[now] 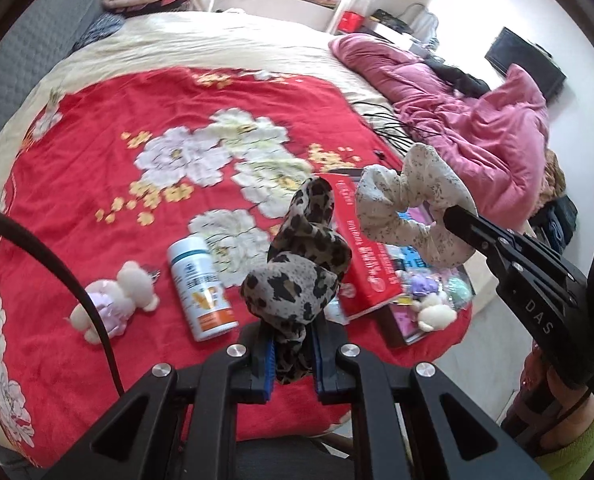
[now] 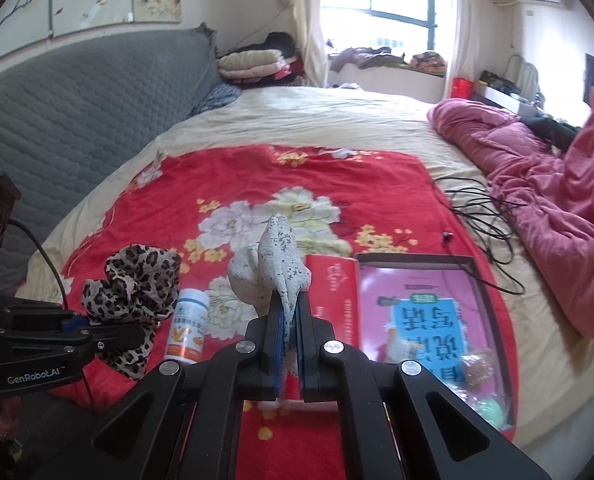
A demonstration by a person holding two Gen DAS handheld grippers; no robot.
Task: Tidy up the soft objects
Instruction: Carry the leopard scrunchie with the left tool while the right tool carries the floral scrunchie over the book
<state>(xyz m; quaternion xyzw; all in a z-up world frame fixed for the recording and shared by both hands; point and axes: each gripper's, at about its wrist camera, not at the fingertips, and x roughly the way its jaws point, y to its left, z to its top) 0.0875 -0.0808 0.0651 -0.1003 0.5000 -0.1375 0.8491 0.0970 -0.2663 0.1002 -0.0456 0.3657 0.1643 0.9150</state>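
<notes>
My left gripper (image 1: 291, 354) is shut on a leopard-print scrunchie (image 1: 301, 256), held up above the red floral blanket (image 1: 109, 128). In the right wrist view the same leopard-print scrunchie (image 2: 133, 284) hangs from the left gripper (image 2: 97, 326) at the left edge. My right gripper (image 2: 291, 340) is shut on a white speckled scrunchie (image 2: 275, 268), also lifted off the bed. From the left wrist camera, that white scrunchie (image 1: 409, 204) hangs from the right gripper (image 1: 455, 216) at the right. A small plush toy in a lilac dress (image 1: 113, 304) lies on the blanket at the left. Another cream plush (image 1: 435, 312) rests by the books.
A white pill bottle (image 1: 199, 284) lies on the blanket. A red book (image 1: 361, 248) and a pink book (image 2: 421, 312) lie near the bed's front edge, with small balls (image 2: 477, 368) on them. A pink quilt (image 2: 557, 200) is bunched at the right, black cables (image 2: 481, 208) beside it.
</notes>
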